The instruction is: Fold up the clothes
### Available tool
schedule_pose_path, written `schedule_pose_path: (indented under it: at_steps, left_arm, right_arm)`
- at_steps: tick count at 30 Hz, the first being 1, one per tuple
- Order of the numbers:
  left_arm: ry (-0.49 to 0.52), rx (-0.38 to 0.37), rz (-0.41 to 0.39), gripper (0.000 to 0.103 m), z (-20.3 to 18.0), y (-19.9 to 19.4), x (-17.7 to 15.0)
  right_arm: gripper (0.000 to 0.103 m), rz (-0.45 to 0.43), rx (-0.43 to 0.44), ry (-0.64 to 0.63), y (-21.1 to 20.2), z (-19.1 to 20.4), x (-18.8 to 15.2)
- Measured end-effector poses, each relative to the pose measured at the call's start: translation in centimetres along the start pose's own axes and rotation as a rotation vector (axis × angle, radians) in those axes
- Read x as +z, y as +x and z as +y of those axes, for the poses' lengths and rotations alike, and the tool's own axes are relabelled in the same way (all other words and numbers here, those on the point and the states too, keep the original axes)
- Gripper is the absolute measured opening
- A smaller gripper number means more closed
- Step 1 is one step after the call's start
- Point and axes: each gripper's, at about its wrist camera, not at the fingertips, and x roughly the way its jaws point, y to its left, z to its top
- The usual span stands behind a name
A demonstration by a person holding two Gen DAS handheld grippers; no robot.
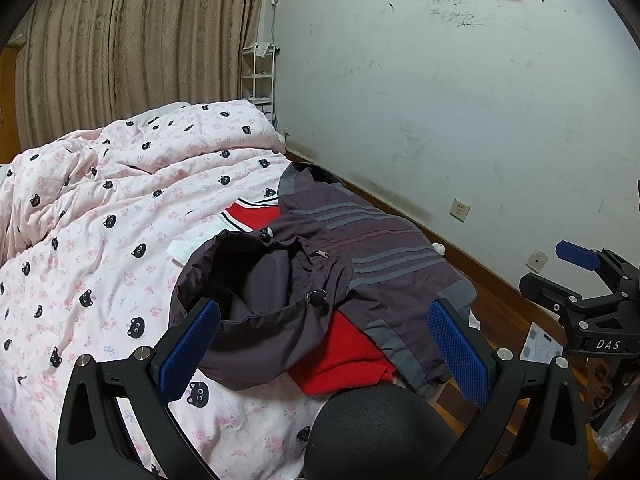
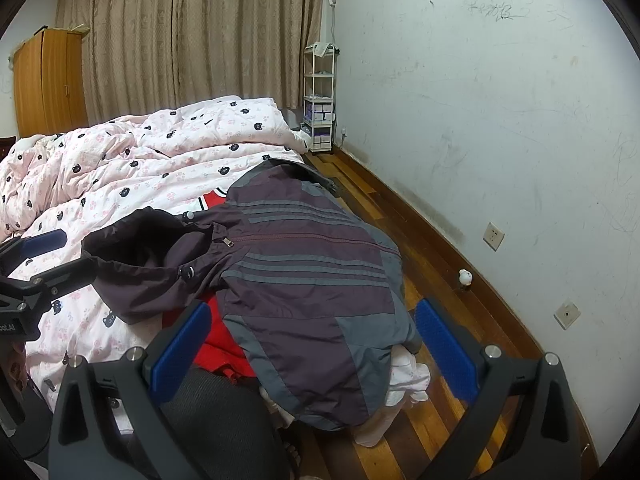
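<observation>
The jacket [image 2: 304,264], dark purple with grey stripes and a hood, lies spread at the near corner of the bed, its hem hanging over the bed's edge toward the wooden floor [image 2: 436,256]. We see it at the centre of both wrist views, and in the left wrist view it fills the space from about 9 o'clock to 3 o'clock between the blue pads. Its hood [image 1: 236,264] gapes open toward the pink quilt [image 1: 100,216], and the zipper runs across the chest. A red garment [image 1: 344,356] lies under it, showing at 6 o'clock below the hood and again at 12 o'clock beyond the collar.

Our left gripper [image 1: 324,344] hangs over the hood side of the jacket with its fingers spread wide and nothing between them. Our right gripper [image 2: 312,344] hangs over the hem side, fingers likewise wide apart and holding nothing. In the left wrist view the right gripper appears at 3 o'clock; in the right wrist view the left gripper sits at 9 o'clock.

Beige curtains [image 2: 192,36] hang at 12 o'clock, a white shelf unit [image 2: 320,96] stands in the corner, and a marked white wall [image 2: 500,120] runs along at 2 o'clock.
</observation>
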Motion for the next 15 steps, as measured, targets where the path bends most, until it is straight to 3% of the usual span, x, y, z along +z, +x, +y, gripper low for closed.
schedule_pose_path:
  at_steps: [15]
  left_arm:
    - [-0.001, -0.003, -0.005, 0.103, 0.74, -0.44, -0.05]
  right_arm:
    - [0.103, 0.009, 0.004, 0.001, 0.00, 0.00, -0.09]
